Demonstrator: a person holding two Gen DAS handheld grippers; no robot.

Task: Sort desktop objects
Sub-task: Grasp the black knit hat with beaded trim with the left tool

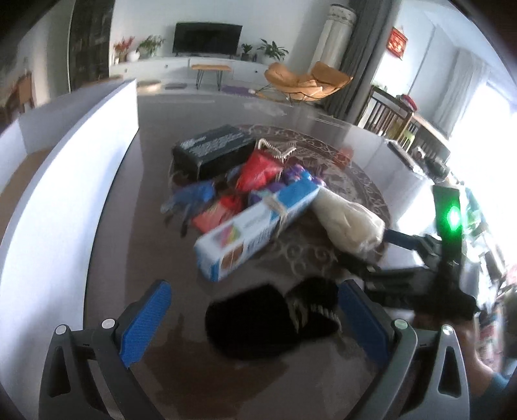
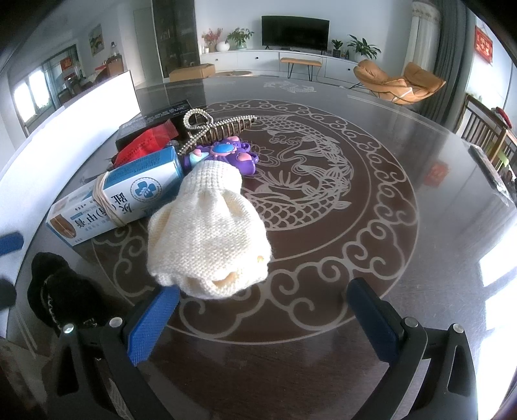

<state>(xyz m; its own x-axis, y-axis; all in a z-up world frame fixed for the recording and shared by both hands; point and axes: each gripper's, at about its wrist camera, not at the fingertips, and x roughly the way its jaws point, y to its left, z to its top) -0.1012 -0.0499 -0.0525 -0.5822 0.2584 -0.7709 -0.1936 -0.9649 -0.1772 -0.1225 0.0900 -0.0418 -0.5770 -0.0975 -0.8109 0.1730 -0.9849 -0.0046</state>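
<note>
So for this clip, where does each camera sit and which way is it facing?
Left wrist: on the left claw, looking forward over a black hat to the pile; its open blue fingers show, with the right claw at right.
Right wrist: on the right claw, facing the cream hat on the table; its fingers show open.
Shared: cream hat, black hat, blue-white box, TV.

Table (image 2: 404,258): dark glossy top with pale fish-and-cloud inlay. On it: cream knitted item (image 2: 210,232); blue-white carton (image 2: 122,200) bound with rubber bands; purple toy (image 2: 226,155); pearl hair claw (image 2: 213,129); red packet (image 2: 145,142); black box (image 1: 213,152); black knitted item (image 1: 268,320).
</note>
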